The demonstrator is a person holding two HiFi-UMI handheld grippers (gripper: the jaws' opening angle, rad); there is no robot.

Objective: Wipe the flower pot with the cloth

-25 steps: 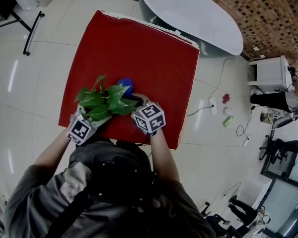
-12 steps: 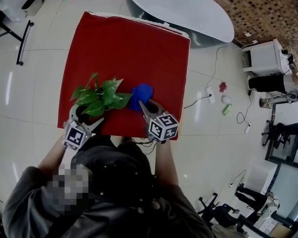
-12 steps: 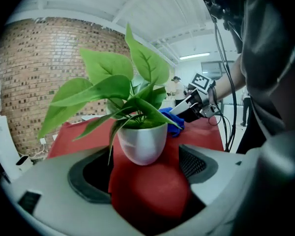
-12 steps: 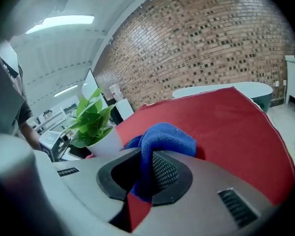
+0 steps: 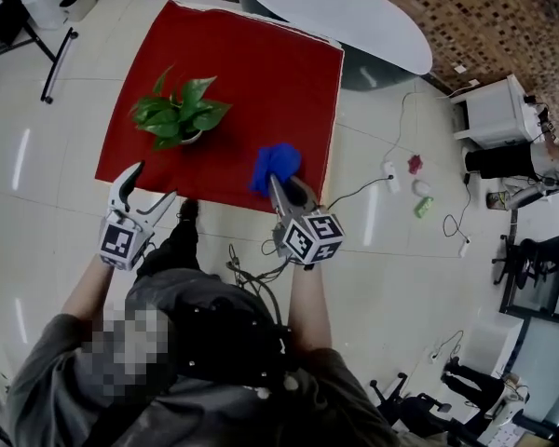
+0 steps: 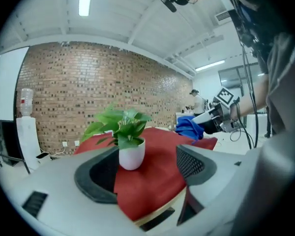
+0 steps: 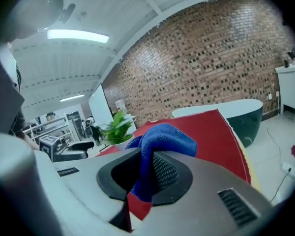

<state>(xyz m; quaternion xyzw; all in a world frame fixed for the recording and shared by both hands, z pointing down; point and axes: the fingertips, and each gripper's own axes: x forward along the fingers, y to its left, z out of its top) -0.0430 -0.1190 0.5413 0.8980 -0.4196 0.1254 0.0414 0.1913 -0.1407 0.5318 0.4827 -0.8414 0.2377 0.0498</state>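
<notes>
Both grippers have drawn back from the small white flower pot [image 5: 192, 138] of green leaves. It stands on the red table cover [image 5: 261, 73], just ahead of the left gripper [image 5: 154, 182], whose jaws are spread and empty. Further right, the right gripper [image 5: 284, 186] pinches the crumpled blue cloth [image 5: 277, 161].

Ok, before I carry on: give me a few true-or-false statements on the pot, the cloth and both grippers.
1. The right gripper is shut on the blue cloth. True.
2. The left gripper grips the flower pot. False: its jaws are apart and empty, off the pot.
3. The cloth touches the pot. False: they are apart, with the cloth near the table's edge.
4. The pot stands upright on the red table. True.
</notes>
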